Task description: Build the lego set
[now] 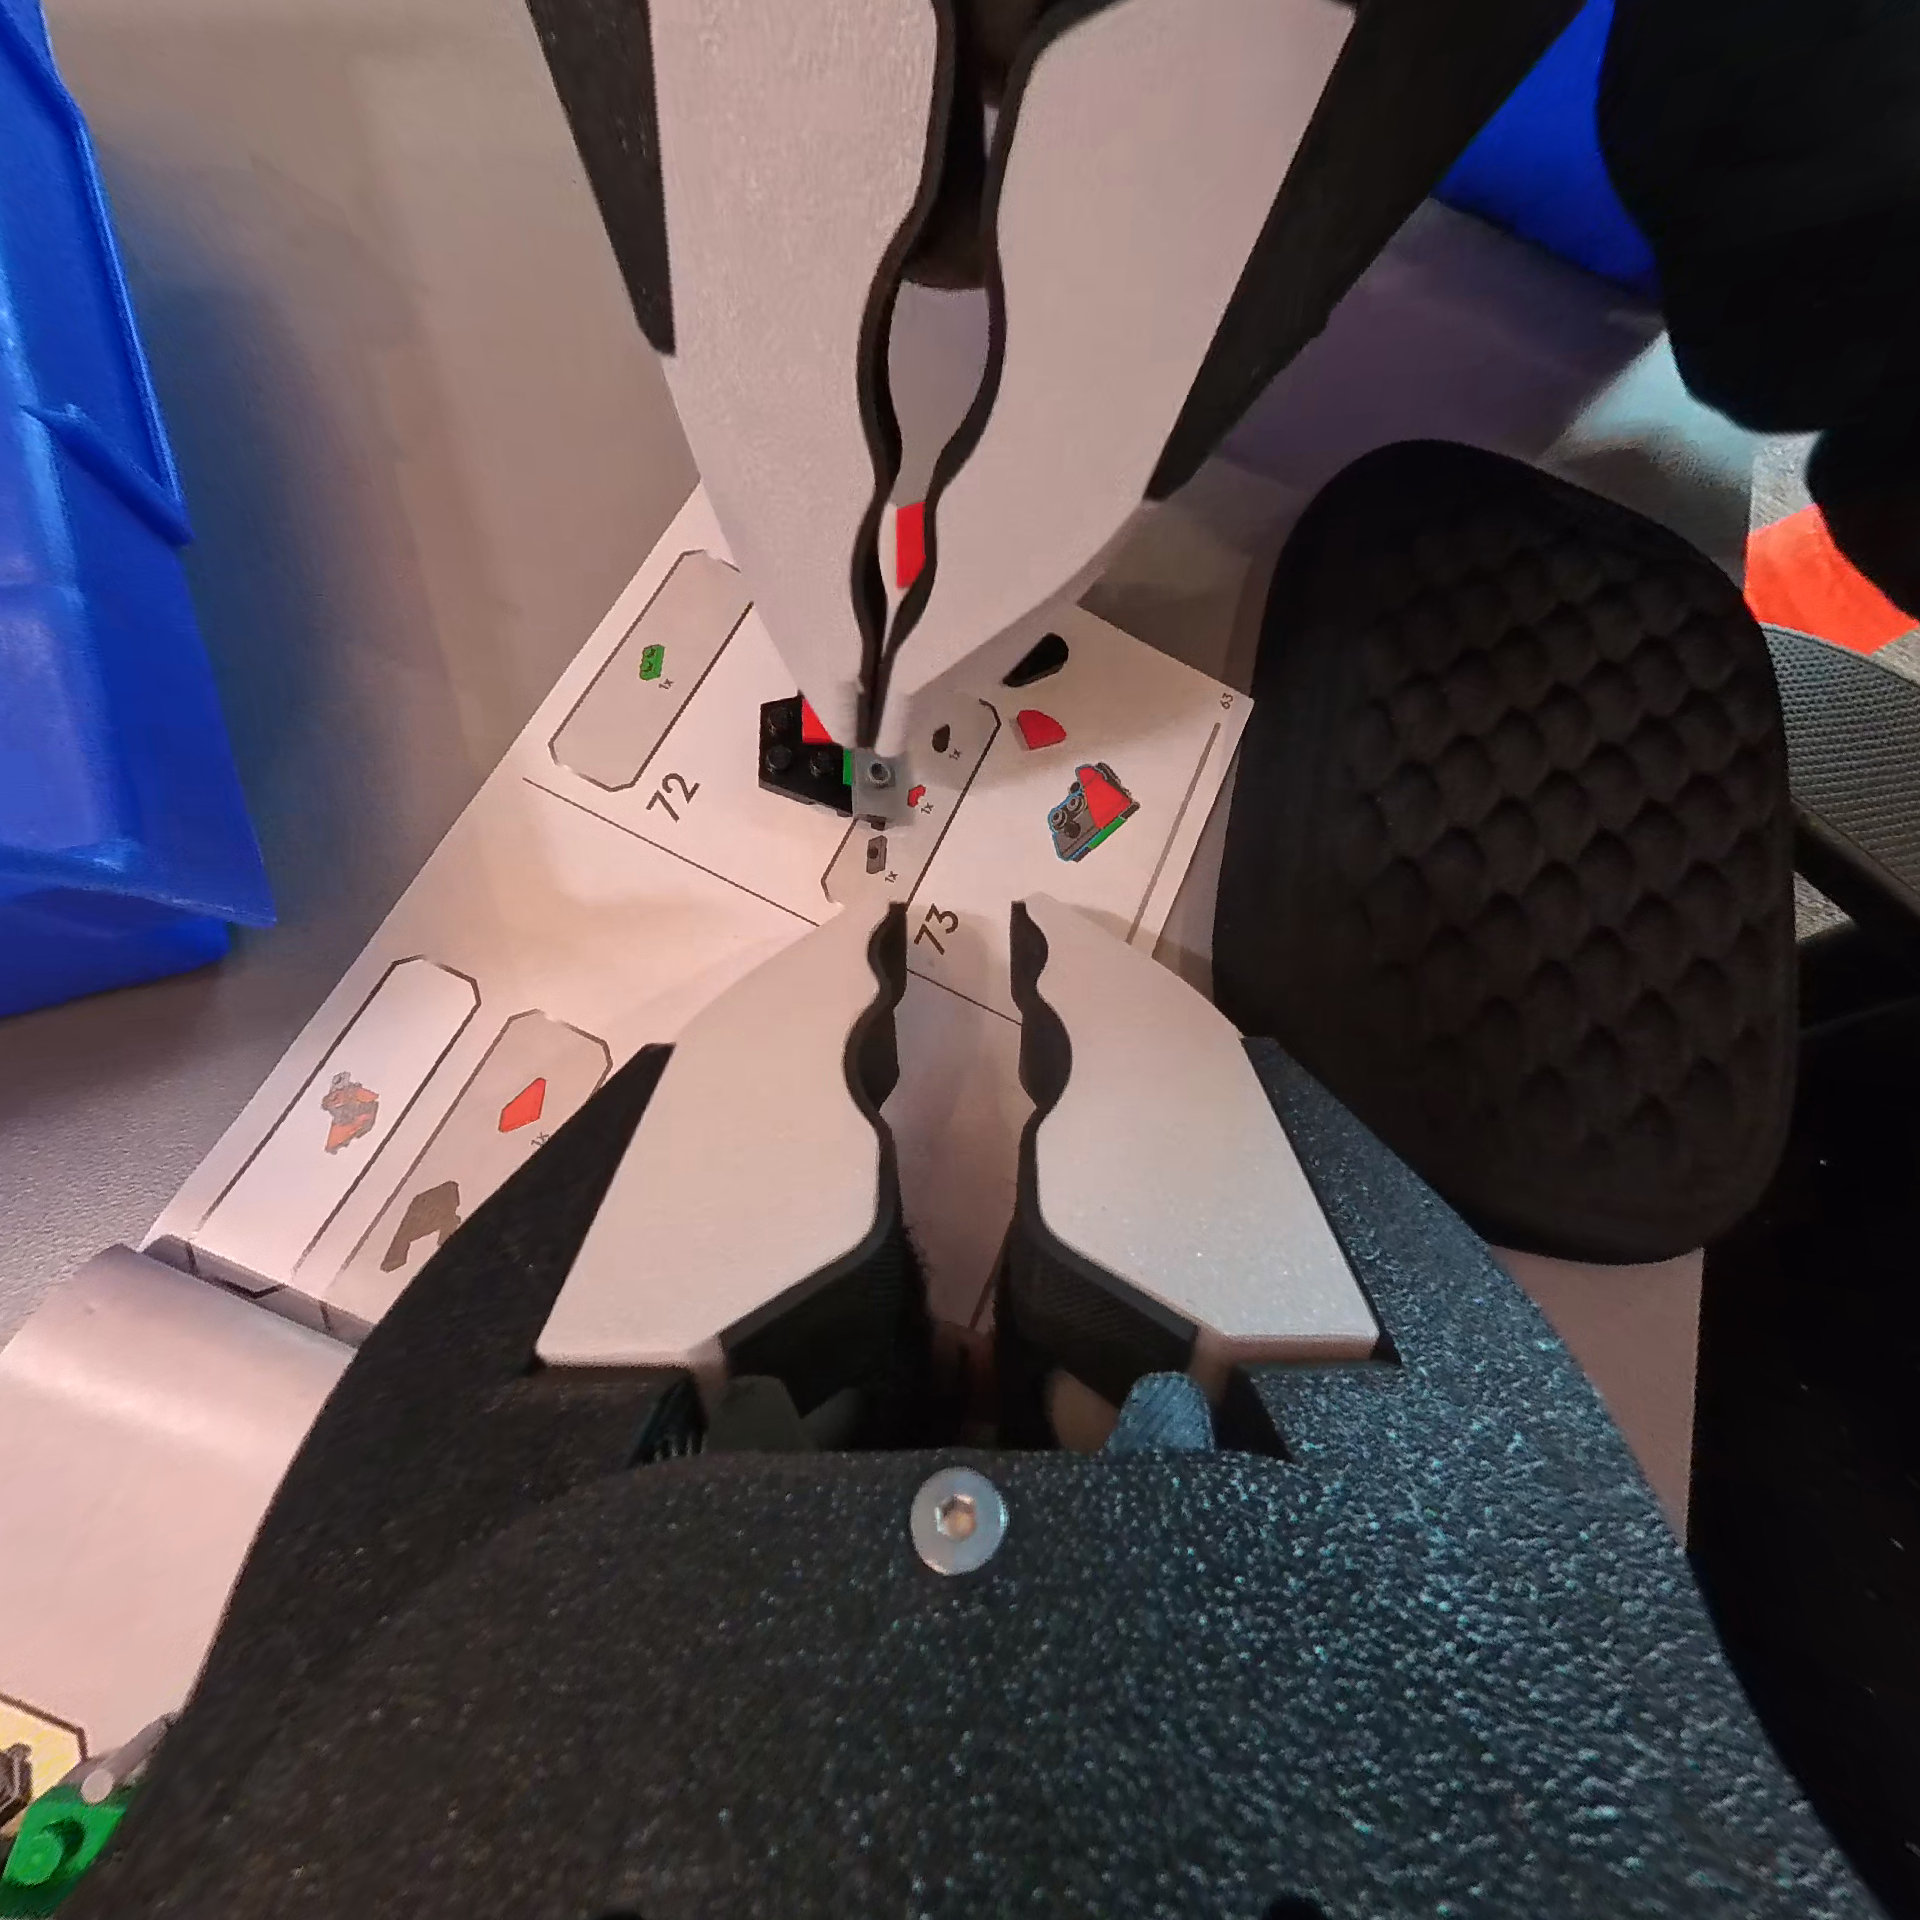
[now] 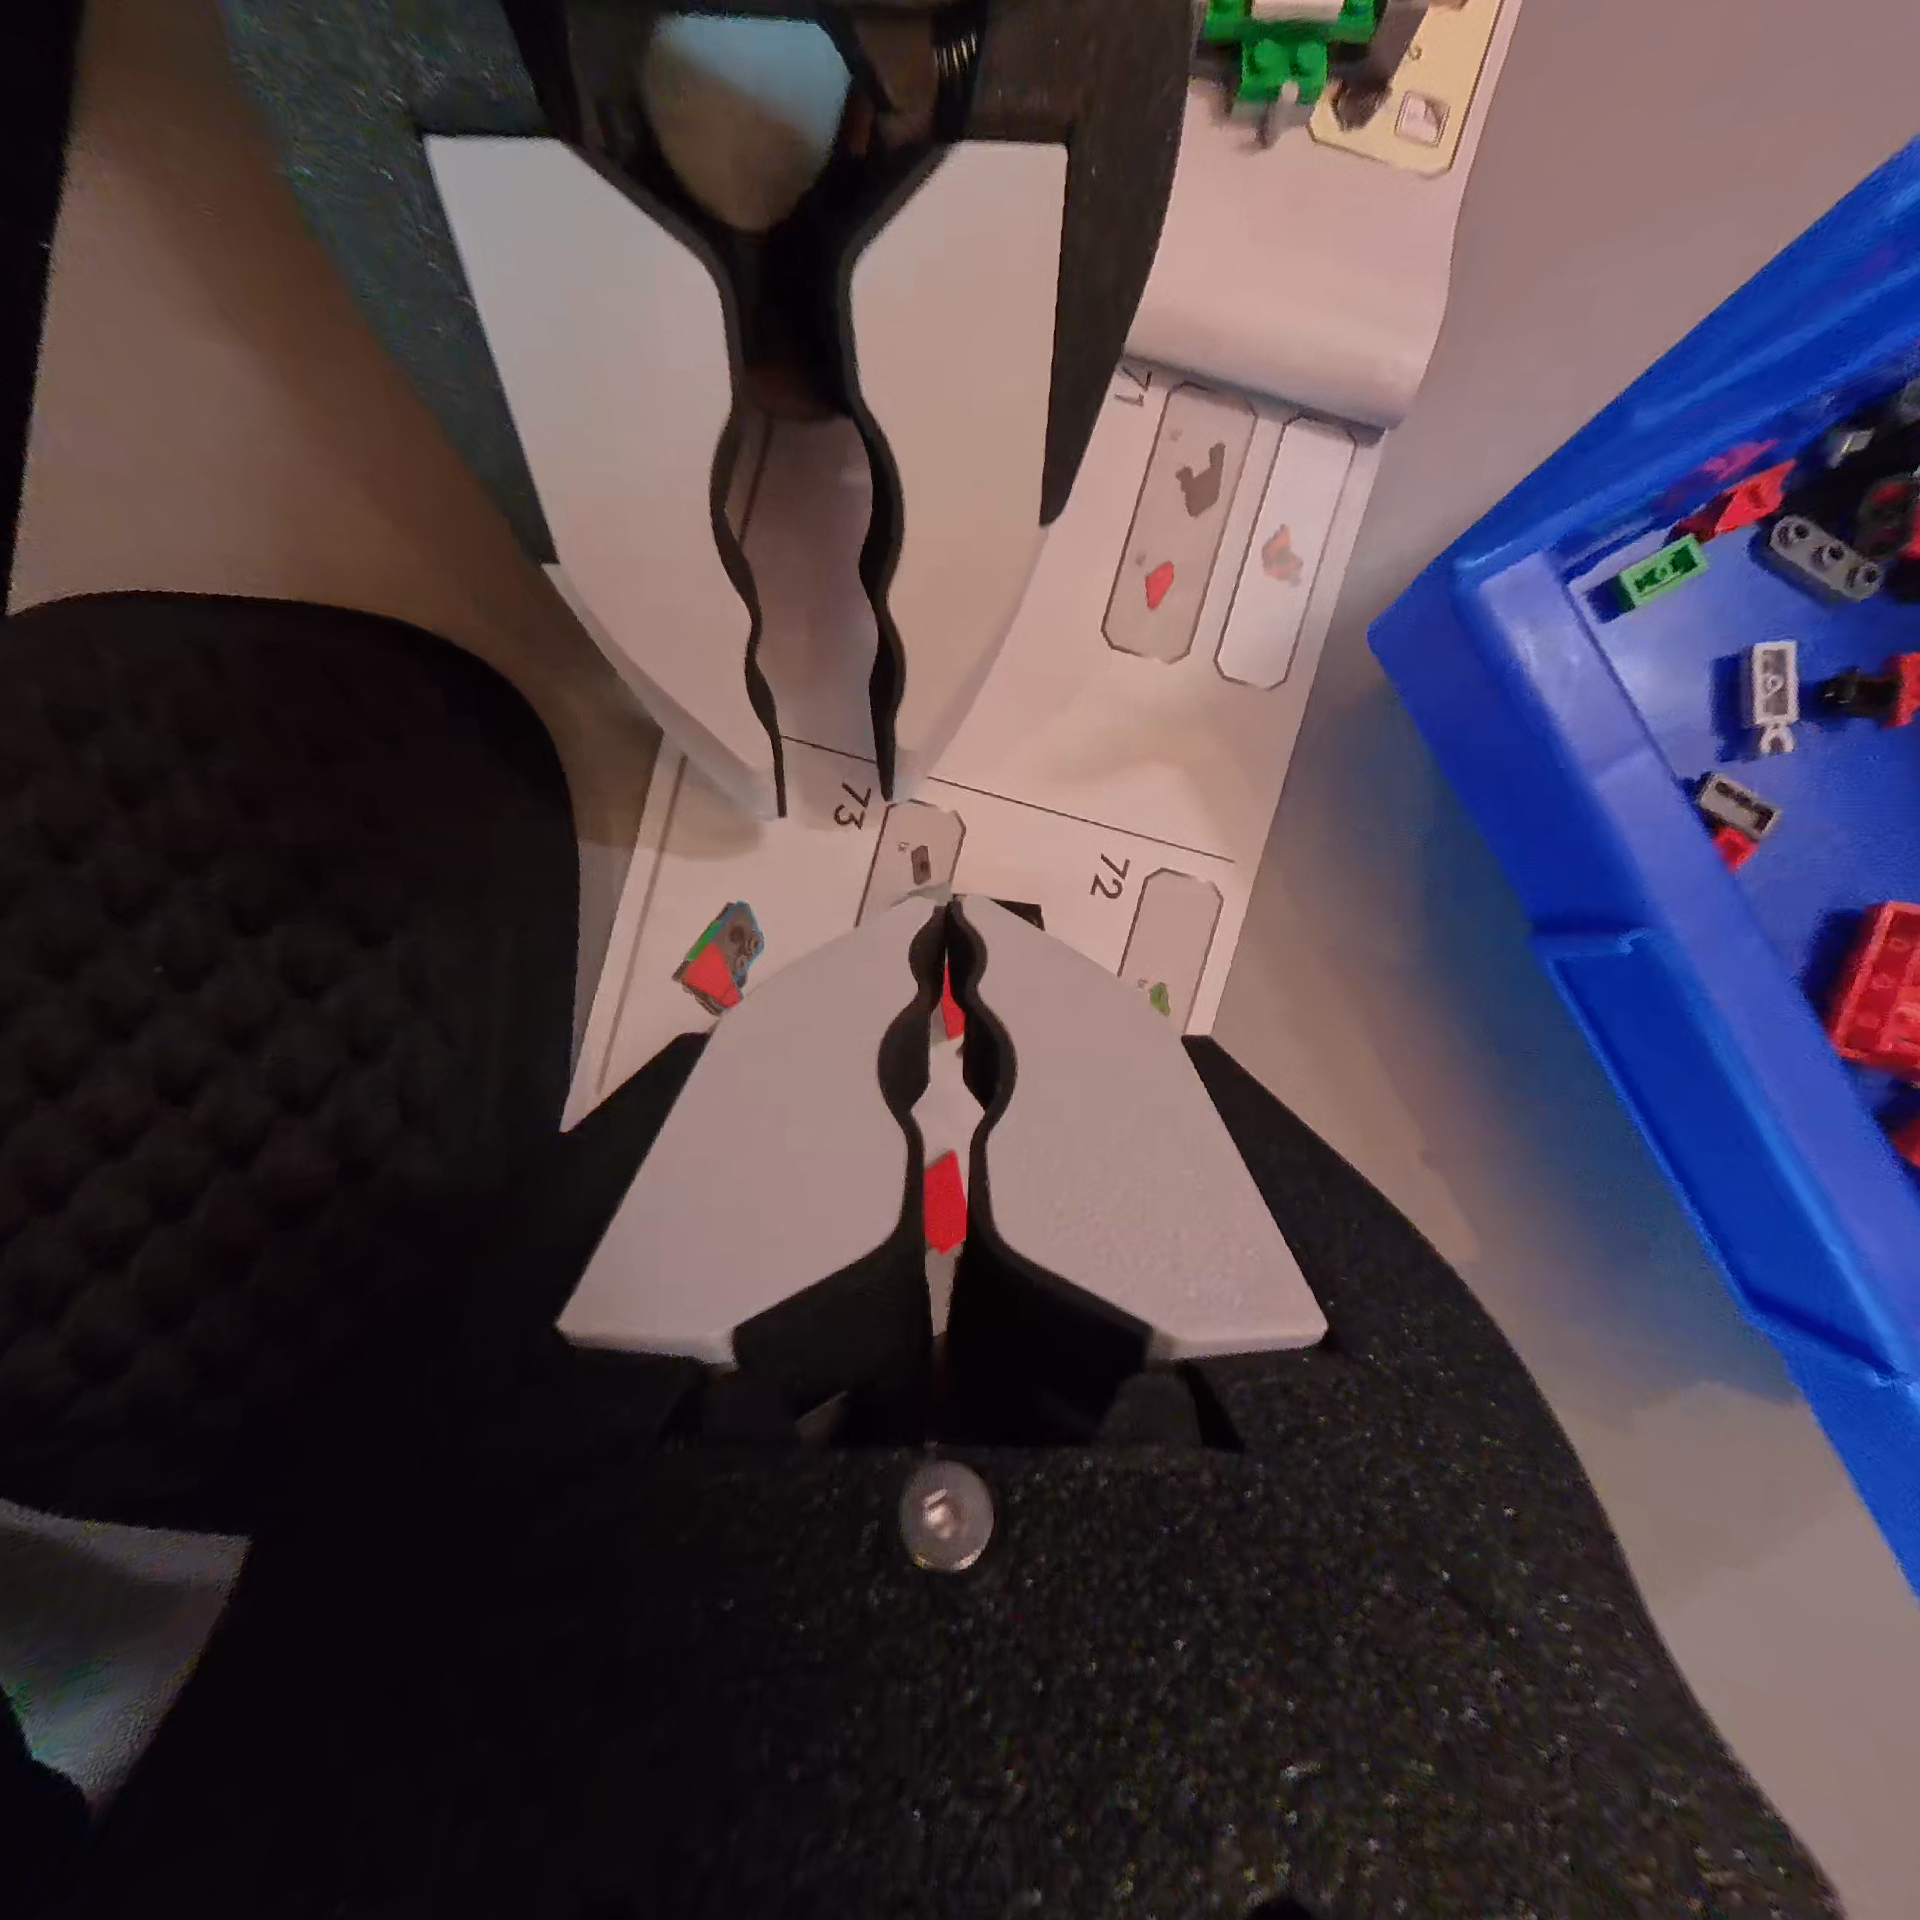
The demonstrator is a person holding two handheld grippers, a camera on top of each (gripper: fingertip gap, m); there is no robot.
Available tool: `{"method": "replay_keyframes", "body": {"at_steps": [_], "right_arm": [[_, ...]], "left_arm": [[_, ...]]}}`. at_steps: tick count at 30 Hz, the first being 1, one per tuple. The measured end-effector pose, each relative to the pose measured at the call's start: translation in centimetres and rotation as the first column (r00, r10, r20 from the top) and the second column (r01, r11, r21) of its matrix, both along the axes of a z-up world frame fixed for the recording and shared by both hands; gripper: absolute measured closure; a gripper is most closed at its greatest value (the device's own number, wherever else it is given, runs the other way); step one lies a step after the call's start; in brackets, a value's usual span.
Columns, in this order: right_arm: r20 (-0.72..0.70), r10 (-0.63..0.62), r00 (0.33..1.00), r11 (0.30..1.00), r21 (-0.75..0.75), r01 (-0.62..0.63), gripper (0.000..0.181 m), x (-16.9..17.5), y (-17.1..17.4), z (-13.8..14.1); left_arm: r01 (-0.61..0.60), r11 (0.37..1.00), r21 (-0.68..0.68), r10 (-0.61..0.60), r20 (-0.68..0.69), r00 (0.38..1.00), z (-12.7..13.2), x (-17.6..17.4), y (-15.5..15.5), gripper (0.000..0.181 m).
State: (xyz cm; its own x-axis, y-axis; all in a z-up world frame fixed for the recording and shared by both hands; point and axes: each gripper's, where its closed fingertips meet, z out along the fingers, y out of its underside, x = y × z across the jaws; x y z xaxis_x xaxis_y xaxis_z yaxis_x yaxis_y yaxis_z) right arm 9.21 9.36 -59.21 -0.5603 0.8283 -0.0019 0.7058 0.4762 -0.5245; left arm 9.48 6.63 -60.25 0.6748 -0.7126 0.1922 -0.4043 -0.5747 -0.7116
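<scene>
Two tools meet over the paper booklet [image 1: 644,914] on my worktop [image 1: 343,436]. My right tool [image 1: 878,717] is pinched tight on a small gray brick [image 1: 883,774], held against a little black, red and green build [image 1: 805,753] on the page. My left tool [image 1: 951,914] is a bit open and holds nothing. A blue bin [image 2: 1579,790] of bricks sits beside the booklet.

Small black, red, green and grey lego assembly [image 1: 821,764] lying on the open instruction booklet [image 1: 623,914]
</scene>
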Motion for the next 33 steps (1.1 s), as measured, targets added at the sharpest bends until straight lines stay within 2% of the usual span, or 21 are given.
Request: {"method": "replay_keyframes", "body": {"at_steps": [5,18,22,33], "right_arm": [[0.079,-0.01,0.997,0.999,0.036,0.007,0.181,0.5,0.4,-1.3],[0.149,-0.036,0.988,0.997,0.077,0.025,0.181,0.5,0.7,-1.5],[0.14,-0.054,0.989,0.998,0.048,0.047,0.181,0.5,0.7,-1.5],[0.088,-0.084,0.993,0.996,0.013,0.084,0.181,0.1,0.8,-1.6]], "left_arm": [[0.001,1.0,0.006,-0.001,-0.002,1.0,0.1,0.2,0.1,0.166],[-0.037,0.996,0.087,0.041,-0.046,0.998,0.5,0.7,2.1,0.181],[-0.059,0.992,0.113,0.067,-0.068,0.995,0.4,0.5,3.1,0.181],[-0.06,0.992,0.112,0.072,-0.109,0.991,-0.3,0.4,3.2,0.181]]}}
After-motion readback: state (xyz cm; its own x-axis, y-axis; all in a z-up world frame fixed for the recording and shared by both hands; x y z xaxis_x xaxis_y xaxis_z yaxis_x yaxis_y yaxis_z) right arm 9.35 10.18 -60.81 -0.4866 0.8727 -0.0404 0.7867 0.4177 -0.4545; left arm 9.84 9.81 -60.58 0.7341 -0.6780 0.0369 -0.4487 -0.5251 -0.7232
